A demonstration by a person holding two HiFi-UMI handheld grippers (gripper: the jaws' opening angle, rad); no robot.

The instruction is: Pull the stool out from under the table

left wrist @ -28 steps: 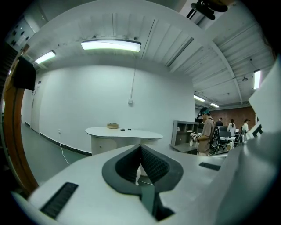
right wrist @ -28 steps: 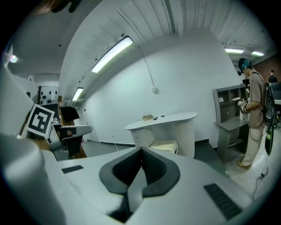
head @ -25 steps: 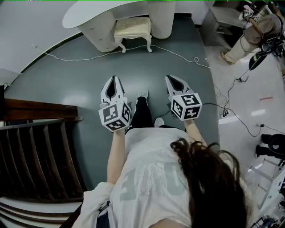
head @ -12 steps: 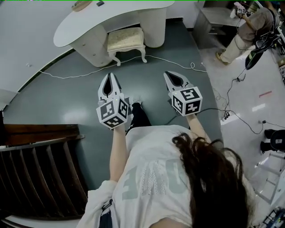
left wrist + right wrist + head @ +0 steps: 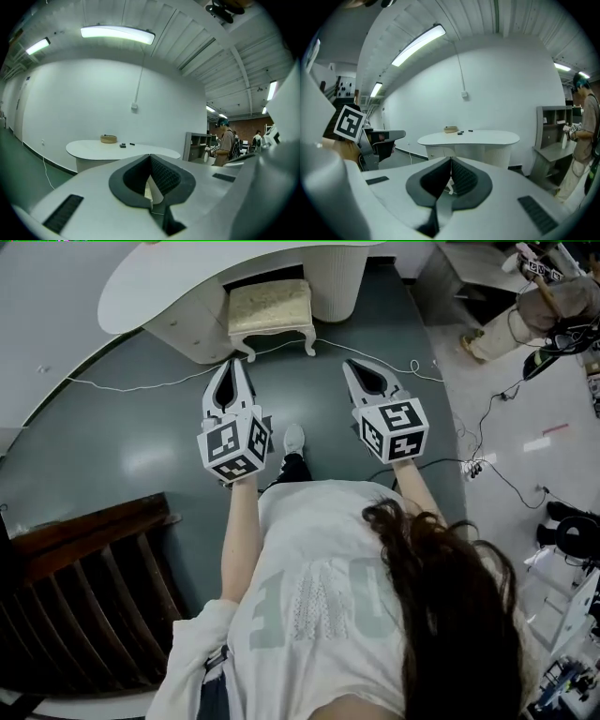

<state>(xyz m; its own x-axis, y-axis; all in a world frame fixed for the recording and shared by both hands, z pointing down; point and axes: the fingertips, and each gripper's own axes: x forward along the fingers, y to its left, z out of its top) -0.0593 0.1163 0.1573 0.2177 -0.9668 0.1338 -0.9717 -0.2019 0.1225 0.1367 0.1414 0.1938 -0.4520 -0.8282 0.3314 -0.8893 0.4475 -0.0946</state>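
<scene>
Open grey floor (image 5: 122, 456) ahead, dark wooden railing (image 5: 84, 587) near left. Left gripper (image 5: 235, 367) and right gripper (image 5: 350, 367) hover empty, fingers pressed together. White cable (image 5: 164, 385) crosses the floor; beyond it the stool (image 5: 270, 307) sits partly under the table (image 5: 169, 282).

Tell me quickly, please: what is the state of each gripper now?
Left gripper: closed, holding nothing.
Right gripper: closed, holding nothing.
</scene>
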